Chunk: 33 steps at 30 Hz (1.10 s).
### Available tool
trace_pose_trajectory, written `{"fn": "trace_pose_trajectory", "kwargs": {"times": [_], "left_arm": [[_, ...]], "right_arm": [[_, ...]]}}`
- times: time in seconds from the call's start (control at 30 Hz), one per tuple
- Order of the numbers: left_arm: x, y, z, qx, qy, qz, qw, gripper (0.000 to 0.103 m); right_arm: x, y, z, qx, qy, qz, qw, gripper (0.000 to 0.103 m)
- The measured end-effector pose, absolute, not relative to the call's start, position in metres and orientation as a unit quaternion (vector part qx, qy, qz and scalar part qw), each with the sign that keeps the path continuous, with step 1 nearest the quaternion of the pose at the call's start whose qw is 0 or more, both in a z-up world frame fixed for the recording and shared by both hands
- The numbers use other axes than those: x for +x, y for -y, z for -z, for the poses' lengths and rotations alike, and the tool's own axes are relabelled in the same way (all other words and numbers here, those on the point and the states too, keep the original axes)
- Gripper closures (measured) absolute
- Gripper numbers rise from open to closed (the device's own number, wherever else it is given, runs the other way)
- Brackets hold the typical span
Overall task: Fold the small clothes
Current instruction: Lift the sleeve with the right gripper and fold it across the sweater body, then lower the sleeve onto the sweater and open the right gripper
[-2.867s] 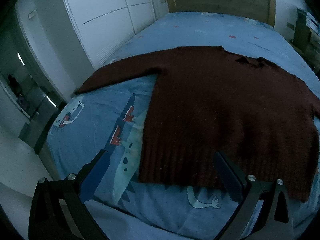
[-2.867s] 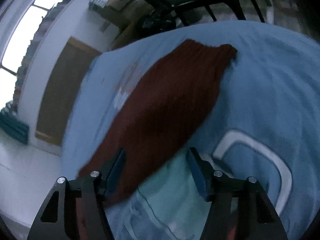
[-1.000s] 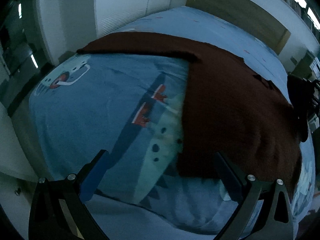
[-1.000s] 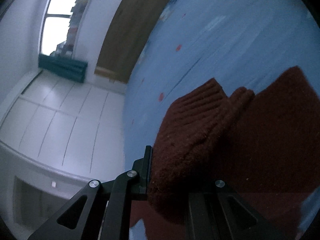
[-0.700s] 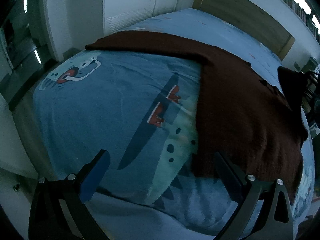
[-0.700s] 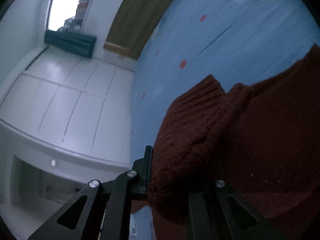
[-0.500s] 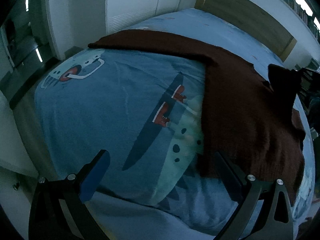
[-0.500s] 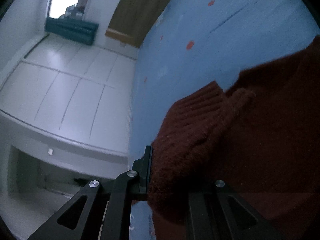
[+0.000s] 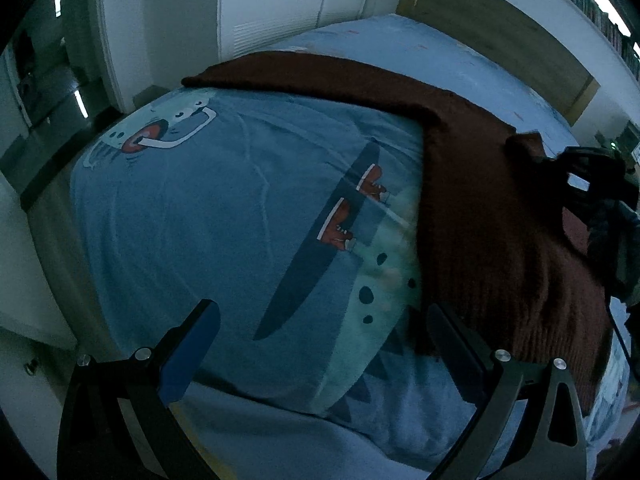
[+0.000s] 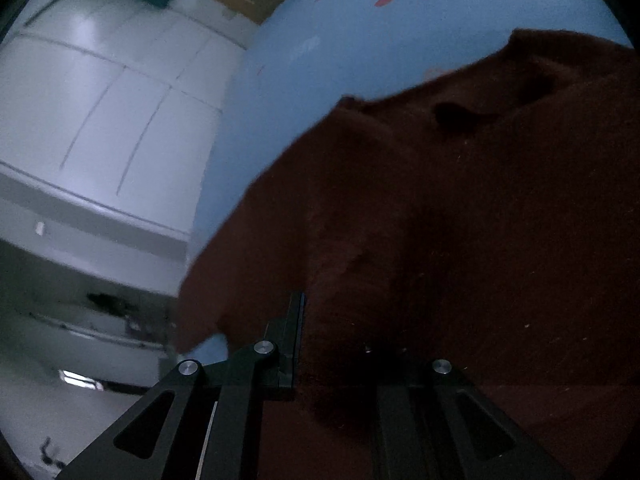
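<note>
A dark brown knit sweater [image 9: 472, 208] lies spread on the blue bed, its left sleeve [image 9: 304, 74] stretched toward the far left. My left gripper [image 9: 320, 344] is open and empty, hovering over the bedspread just left of the sweater's hem corner. My right gripper [image 10: 340, 344] is shut on the sweater's right sleeve [image 10: 332, 248] and holds it folded over the sweater's body [image 10: 500, 220]. The right gripper also shows at the right edge of the left wrist view [image 9: 588, 176], over the sweater.
The bed has a blue cartoon-print cover [image 9: 224, 208] whose near edge [image 9: 280, 412] drops off in front of my left gripper. White wardrobe doors [image 10: 92, 92] stand beyond the bed. A wooden headboard [image 9: 500, 36] is at the far end.
My right gripper closed on the right sleeve and carried it across over the sweater's body. My left gripper drifted left, so the sweater now sits further right in its view.
</note>
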<state>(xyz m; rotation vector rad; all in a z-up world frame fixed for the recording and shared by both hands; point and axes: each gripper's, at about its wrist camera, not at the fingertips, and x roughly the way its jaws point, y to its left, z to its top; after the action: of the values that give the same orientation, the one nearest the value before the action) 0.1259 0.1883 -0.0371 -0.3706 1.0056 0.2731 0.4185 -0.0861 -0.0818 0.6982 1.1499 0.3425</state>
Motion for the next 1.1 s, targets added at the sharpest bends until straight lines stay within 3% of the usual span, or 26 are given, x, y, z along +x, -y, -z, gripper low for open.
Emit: {"fn": "trace_pose_trajectory", "kwargs": {"times": [0.2, 0.5, 0.73, 1.1], "left_arm": [[0.125, -0.188, 0.036, -0.175, -0.475, -0.135, 0.852, 0.001], [0.125, -0.187, 0.025, -0.168, -0.464, -0.154, 0.856, 0.001], [0.125, -0.183, 0.021, -0.171, -0.472, -0.145, 0.853, 0.001], [0.135, -0.179, 0.019, -0.181, -0.468, -0.135, 0.854, 0.001]], "right_arm": [[0.425, 0.056, 0.088, 0.266, -0.555, -0.149, 0.774, 0.089], [0.401, 0.036, 0.081, 0.232, -0.562, -0.172, 0.775, 0.066], [0.382, 0.054, 0.051, 0.208, -0.532, -0.168, 0.804, 0.065], [0.360, 0.195, 0.028, 0.165, -0.491, 0.010, 0.855, 0.065]]}}
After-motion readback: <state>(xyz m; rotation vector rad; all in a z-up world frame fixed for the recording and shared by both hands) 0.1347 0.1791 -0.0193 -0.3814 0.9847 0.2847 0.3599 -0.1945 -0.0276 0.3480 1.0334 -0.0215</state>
